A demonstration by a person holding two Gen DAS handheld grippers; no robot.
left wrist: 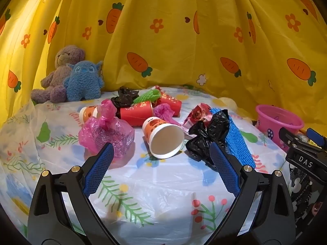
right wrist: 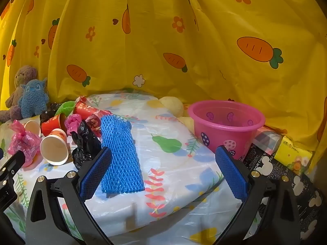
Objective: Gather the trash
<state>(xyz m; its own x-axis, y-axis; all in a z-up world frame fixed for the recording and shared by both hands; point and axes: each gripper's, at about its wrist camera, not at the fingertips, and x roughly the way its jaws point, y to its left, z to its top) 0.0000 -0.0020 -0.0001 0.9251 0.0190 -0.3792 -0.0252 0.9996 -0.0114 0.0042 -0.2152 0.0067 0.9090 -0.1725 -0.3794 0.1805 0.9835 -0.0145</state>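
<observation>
The desk (right wrist: 173,163) carries a heap of trash ahead of both tongs. The pink bucket (right wrist: 226,122) stands upright ahead-right of the right tongs (right wrist: 163,171), which gape wide and empty. The blue net (right wrist: 120,153) lies lengthwise just ahead-left of them. The left tongs (left wrist: 161,167), also wide, face a tipped cup (left wrist: 163,136), mouth toward them, between a pink bag (left wrist: 106,132) and a black bag (left wrist: 208,134).

Glossy plastic tablecloth (left wrist: 163,183); seemingly paper cup (left wrist: 163,137).
</observation>
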